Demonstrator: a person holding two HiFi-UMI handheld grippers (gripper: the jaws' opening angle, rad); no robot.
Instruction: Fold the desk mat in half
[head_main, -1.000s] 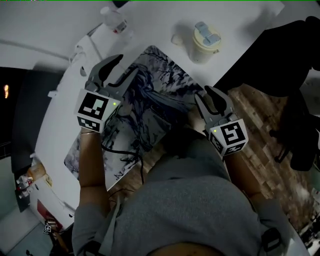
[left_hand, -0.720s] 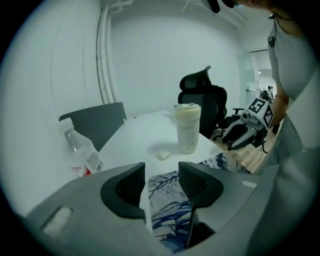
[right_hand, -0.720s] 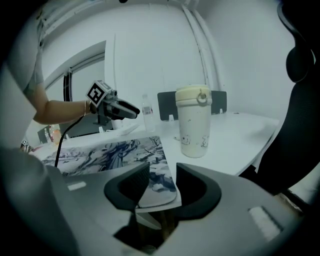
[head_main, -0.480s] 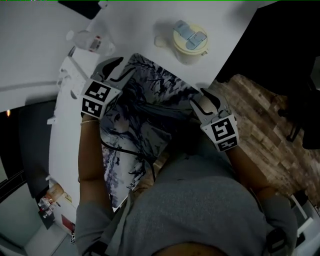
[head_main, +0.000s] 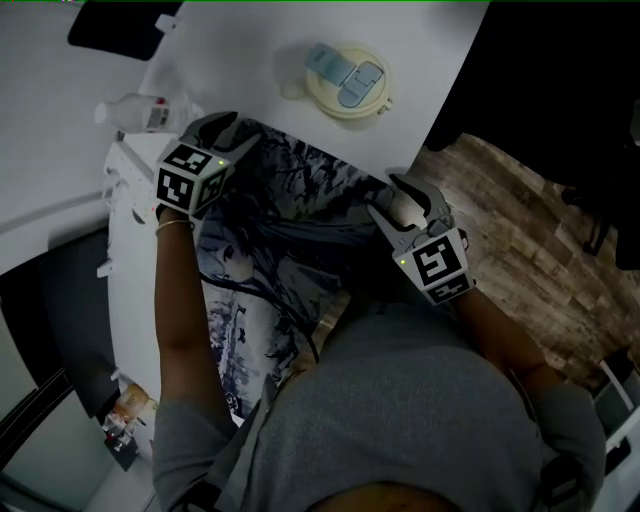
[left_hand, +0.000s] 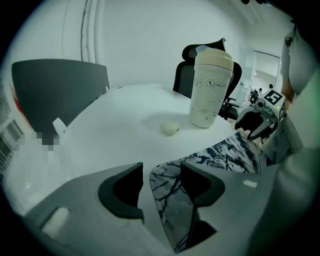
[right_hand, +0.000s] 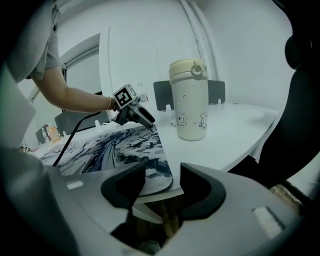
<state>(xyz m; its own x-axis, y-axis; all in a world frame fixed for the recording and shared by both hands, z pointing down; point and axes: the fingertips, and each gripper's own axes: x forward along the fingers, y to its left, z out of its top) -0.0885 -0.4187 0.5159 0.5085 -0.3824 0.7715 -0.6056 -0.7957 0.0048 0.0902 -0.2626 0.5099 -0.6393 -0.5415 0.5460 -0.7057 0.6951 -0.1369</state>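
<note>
- Desk mat lies flat on desk.
- L gripper: jaws spread, mat corner between, no pinch.
- R gripper: jaws opening round other corner.
- Tip: bite both corners deep, lift together, match edges.

**Surfaces on and around the table**

The mat is a thin, smooth sheet, and its printed face has a slight sheen. The table is smooth, matt white. The cup looks like matt cream plastic. The floor is wood planks.
</note>
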